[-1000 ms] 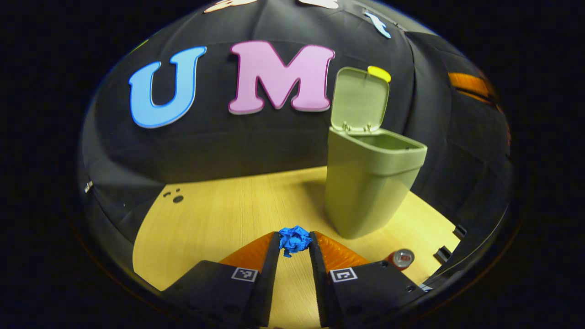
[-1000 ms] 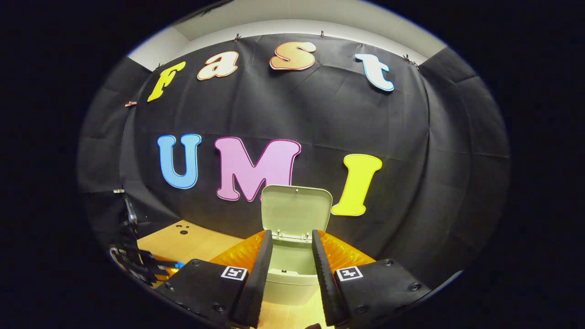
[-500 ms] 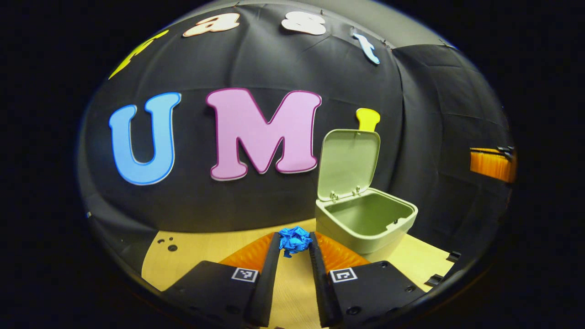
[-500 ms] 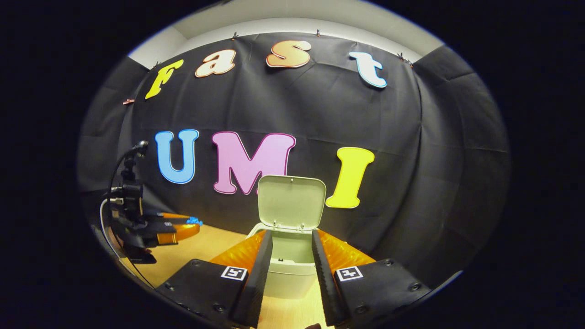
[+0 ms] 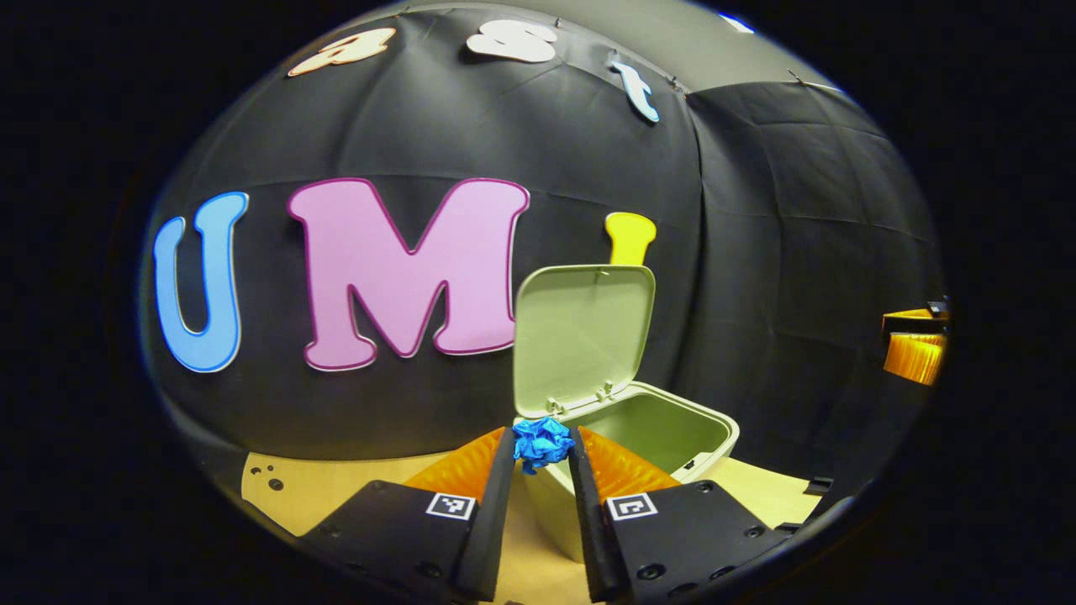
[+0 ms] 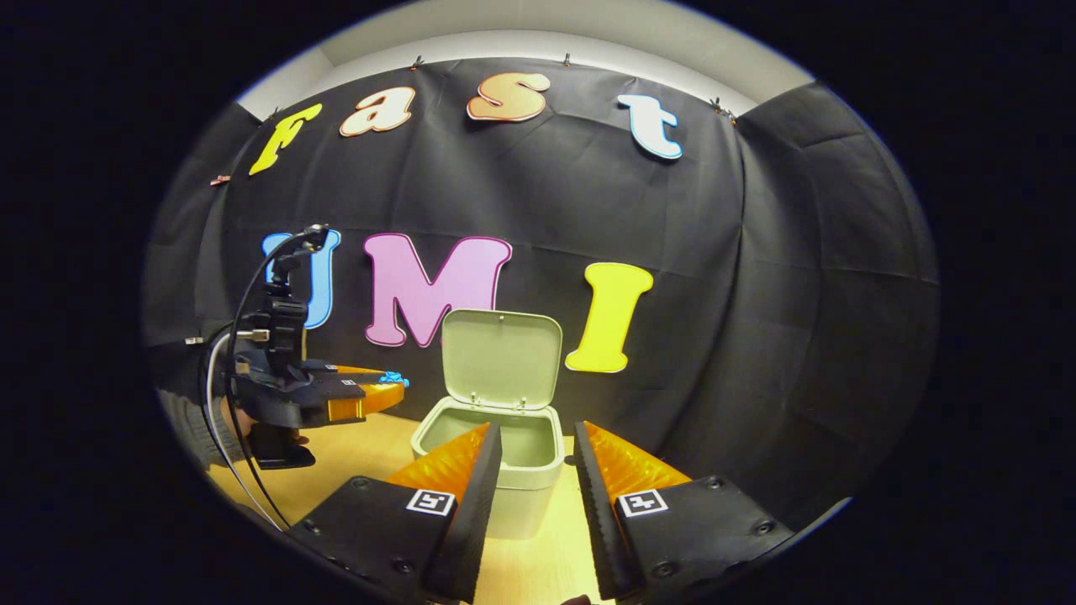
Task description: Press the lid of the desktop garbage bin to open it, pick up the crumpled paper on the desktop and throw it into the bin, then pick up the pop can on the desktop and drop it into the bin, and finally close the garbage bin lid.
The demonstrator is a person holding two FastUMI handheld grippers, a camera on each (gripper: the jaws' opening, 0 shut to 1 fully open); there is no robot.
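Left gripper [image 5: 542,444] is holding the paper [image 5: 543,441] pinched between both fingers, hovering just short of the bin's [image 5: 664,424] near rim, opening lying ahead-right, while right gripper [image 6: 532,470] is idling, fingers parted, empty.

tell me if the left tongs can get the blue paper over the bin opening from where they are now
Probably yes. The lid stands upright, leaving the bin open, and the left tongs, shut on the crumpled paper, sit at the near rim with nothing between them and the opening.
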